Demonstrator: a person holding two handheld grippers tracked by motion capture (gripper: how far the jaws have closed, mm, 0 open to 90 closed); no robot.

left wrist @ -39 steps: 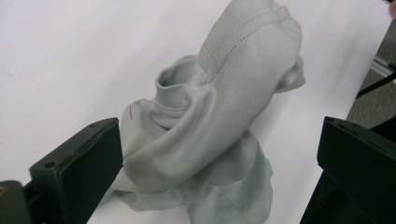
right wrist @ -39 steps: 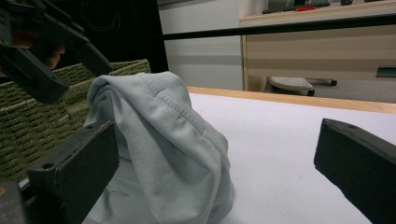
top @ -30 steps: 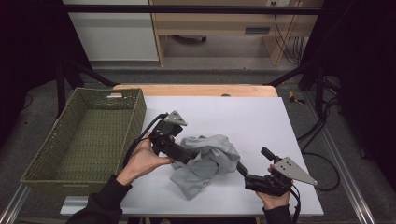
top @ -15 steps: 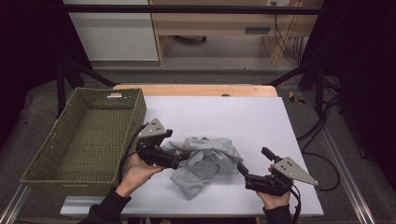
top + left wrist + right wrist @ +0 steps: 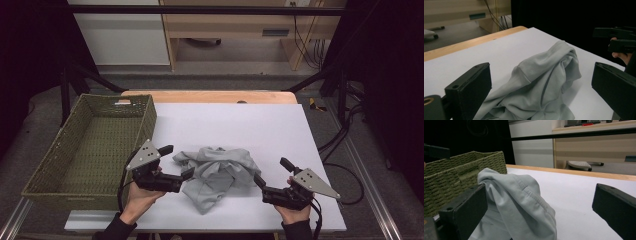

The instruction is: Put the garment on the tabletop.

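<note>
Grey garment crumpled in a heap on the white table, near the front edge, between the two grippers; green wicker basket sits off to its left, apart from it. Heap's long axis runs roughly left-back to right-front diagonal in the high view, with a flatter flap spilling toward the front edge and a bunched ridge standing up at the middle. In the left gripper view the cloth rises to a peak pointing away toward the far right corner of the table; a stitched seam shows on the fold in the right gripper view. No brand, label or readable writing anywhere on the cloth, basket or grippers. Left gripper at the garment's left edge, jaws spread wide, cloth lying in front between them, lower jaw tip just at the fabric, not pinching. Right gripper at the garment's right edge, jaws also spread wide, nothing clamped, one jaw tip close beside the cloth.
</note>
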